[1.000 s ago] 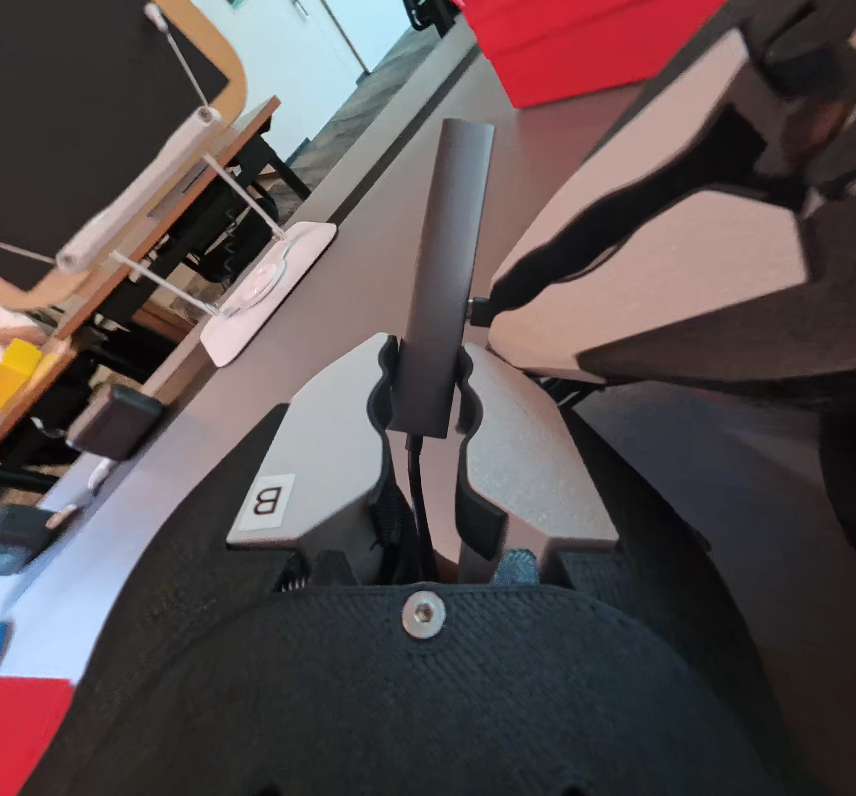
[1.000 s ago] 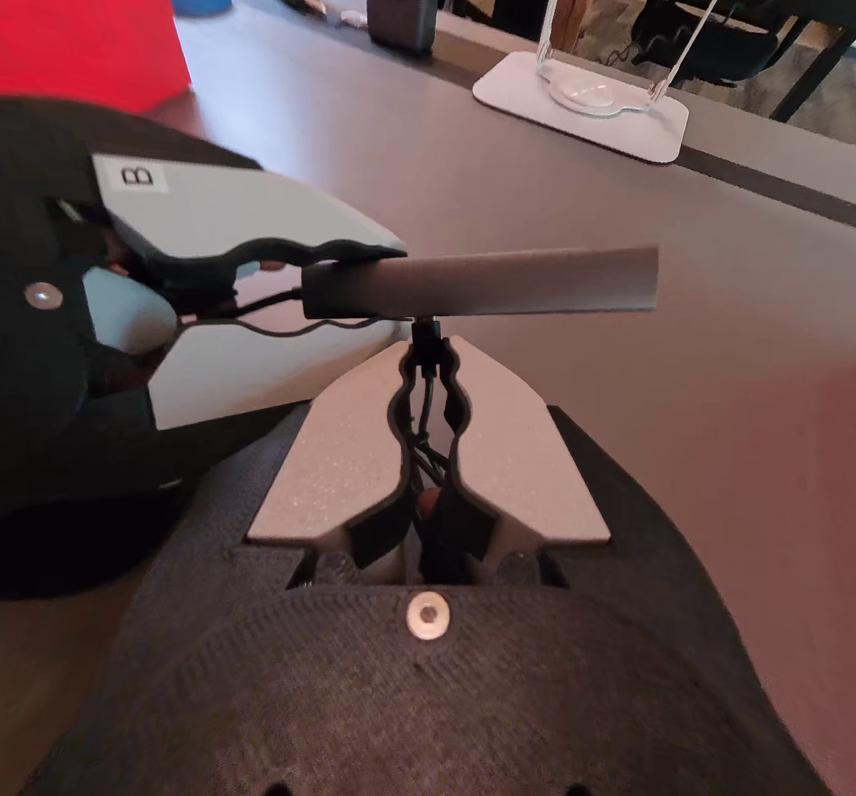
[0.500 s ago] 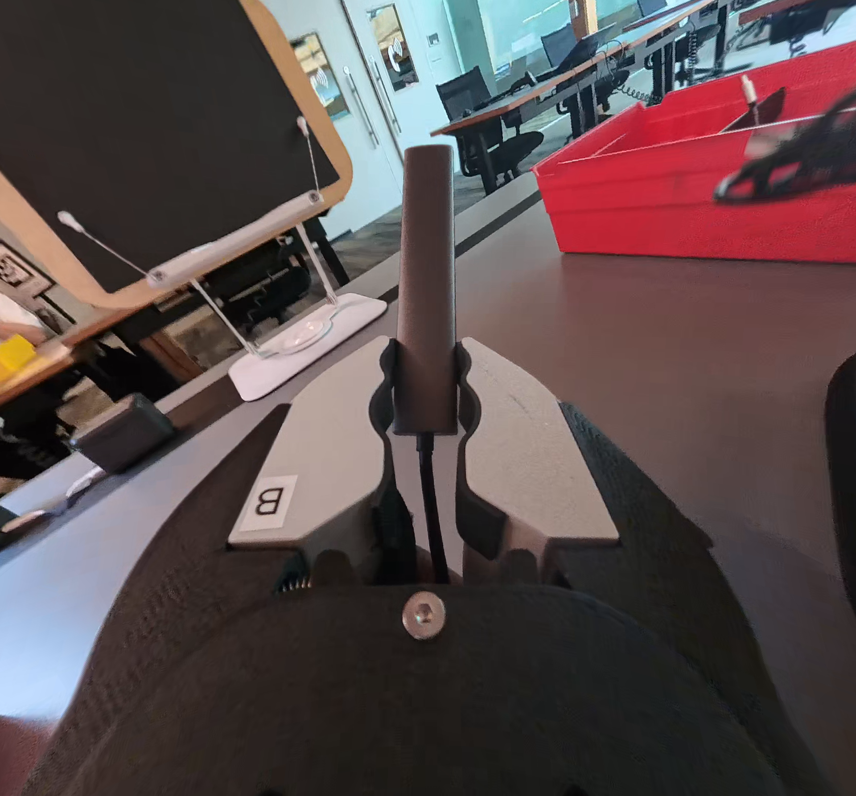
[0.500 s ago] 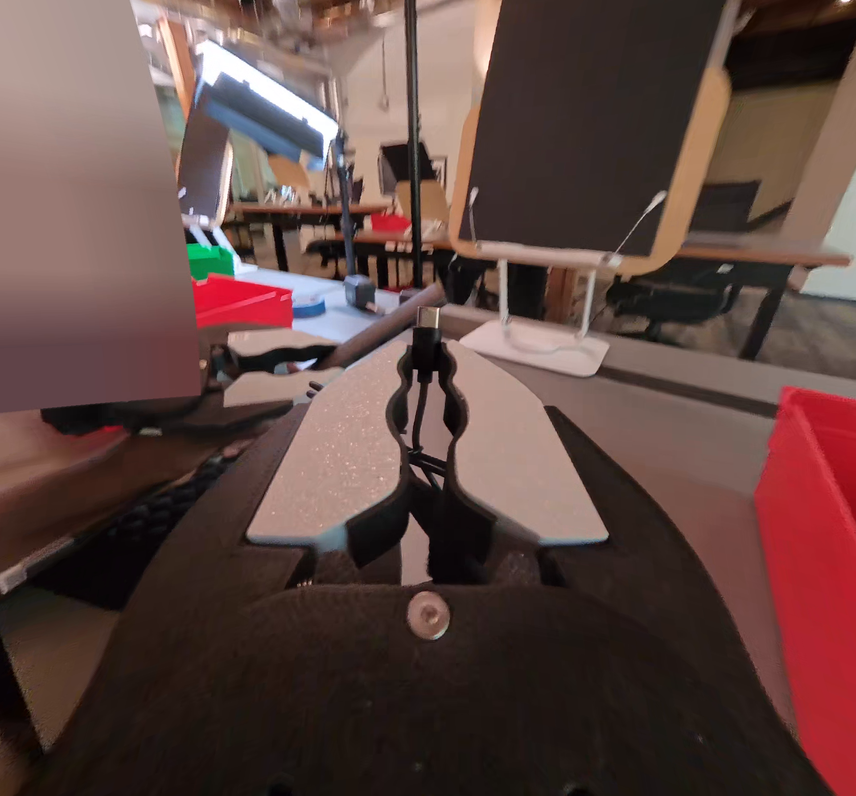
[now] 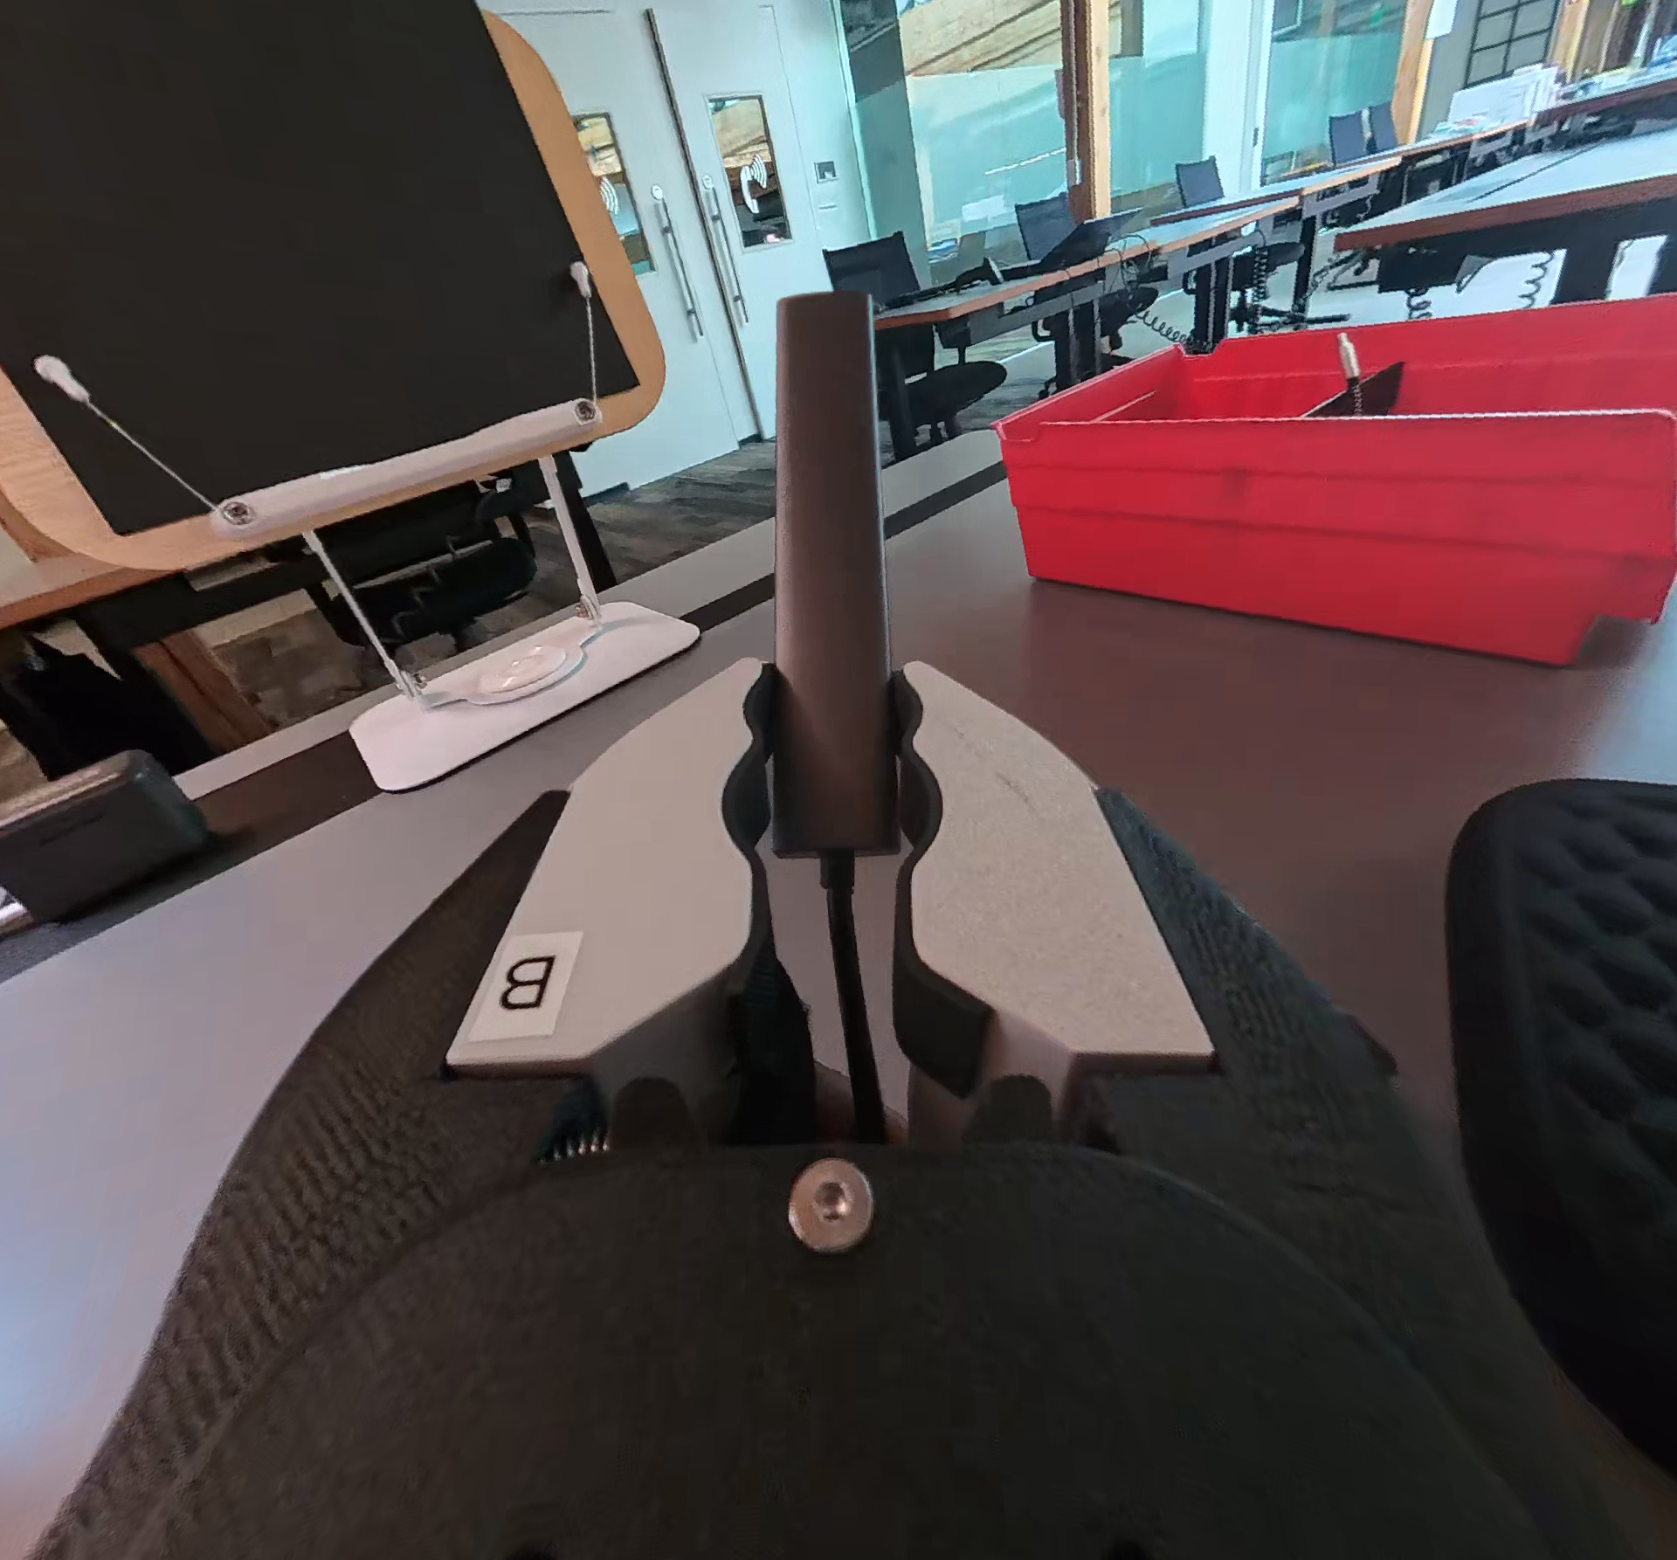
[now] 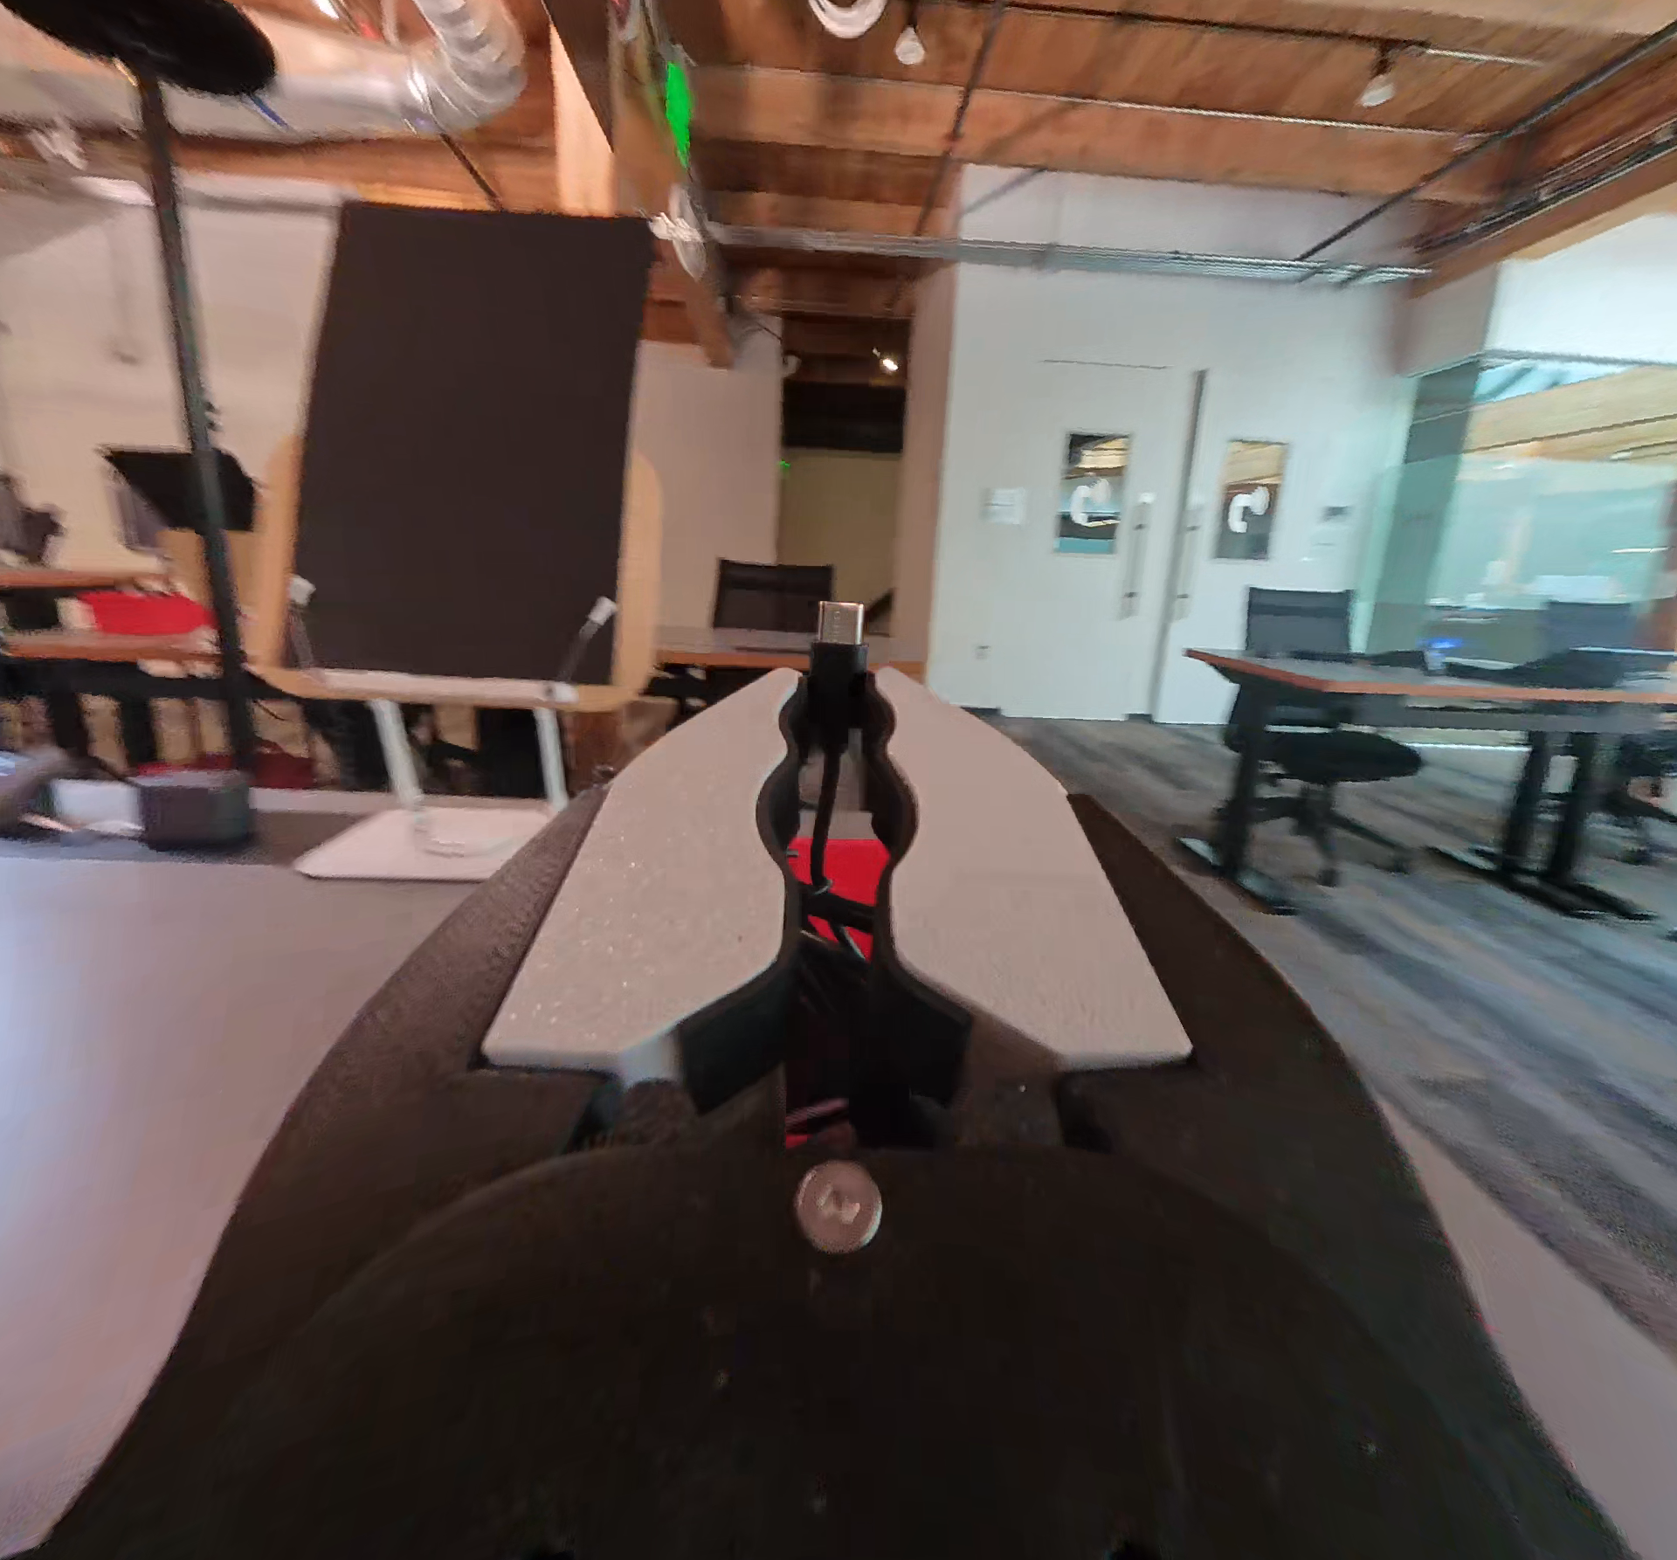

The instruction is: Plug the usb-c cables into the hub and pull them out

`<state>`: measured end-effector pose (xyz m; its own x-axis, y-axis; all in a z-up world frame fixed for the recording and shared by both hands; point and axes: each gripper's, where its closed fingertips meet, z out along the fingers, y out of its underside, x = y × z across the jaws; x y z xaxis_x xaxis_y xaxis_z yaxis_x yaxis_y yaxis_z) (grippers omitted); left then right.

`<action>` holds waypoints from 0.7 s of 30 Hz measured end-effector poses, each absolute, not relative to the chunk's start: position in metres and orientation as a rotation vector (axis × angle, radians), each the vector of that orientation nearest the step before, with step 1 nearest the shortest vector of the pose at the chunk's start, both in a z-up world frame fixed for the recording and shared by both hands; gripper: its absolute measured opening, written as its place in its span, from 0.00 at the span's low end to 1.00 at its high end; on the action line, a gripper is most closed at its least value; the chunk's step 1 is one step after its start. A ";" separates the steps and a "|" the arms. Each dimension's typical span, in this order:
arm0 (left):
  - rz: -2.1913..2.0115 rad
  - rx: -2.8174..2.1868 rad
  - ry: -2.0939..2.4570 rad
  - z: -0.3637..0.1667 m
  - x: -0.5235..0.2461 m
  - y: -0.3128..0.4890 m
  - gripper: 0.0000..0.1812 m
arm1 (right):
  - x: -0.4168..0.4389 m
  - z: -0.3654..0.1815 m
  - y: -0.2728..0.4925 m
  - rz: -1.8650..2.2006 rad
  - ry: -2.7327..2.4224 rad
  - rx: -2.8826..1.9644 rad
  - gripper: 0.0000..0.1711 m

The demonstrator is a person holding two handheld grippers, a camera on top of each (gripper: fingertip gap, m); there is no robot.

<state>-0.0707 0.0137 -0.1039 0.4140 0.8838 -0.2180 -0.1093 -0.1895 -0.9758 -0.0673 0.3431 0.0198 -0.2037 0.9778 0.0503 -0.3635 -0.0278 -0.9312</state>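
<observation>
My left gripper (image 5: 833, 754) is clamped on the near end of the dark hub (image 5: 828, 573), which stands upright above the grey table (image 5: 1270, 745) with its own black lead (image 5: 853, 999) trailing back between the fingers. My right gripper (image 6: 839, 700) pinches the usb-c cable (image 6: 837, 663) just behind its bare metal plug, raised and unplugged. Beyond the hub I see a red bin (image 5: 1343, 518) to the right and a board on a white stand (image 5: 508, 691) to the left.

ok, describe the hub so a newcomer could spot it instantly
In the left wrist view, start at the grey table with the red bin. In front, the left hand-held gripper clamps the hub: a slim dark bar standing upright, black cable trailing from its base.
</observation>
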 end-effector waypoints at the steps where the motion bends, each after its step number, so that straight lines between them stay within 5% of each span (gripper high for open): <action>1: 1.052 -1.490 -0.713 -0.103 -0.070 0.015 0.13 | -0.077 0.015 0.351 1.456 -1.098 -0.818 0.06; 9: 1.033 -1.464 -0.718 -0.100 -0.068 0.015 0.13 | -0.157 -0.067 0.372 1.235 -1.423 -1.020 0.06; 12: 1.047 -1.450 -0.730 -0.098 -0.069 0.011 0.13 | -0.172 -0.099 0.376 1.130 -1.526 -1.136 0.21; 21: 0.964 -1.435 -0.624 -0.092 -0.058 0.027 0.13 | -0.139 -0.042 0.320 1.551 -1.363 -1.043 0.38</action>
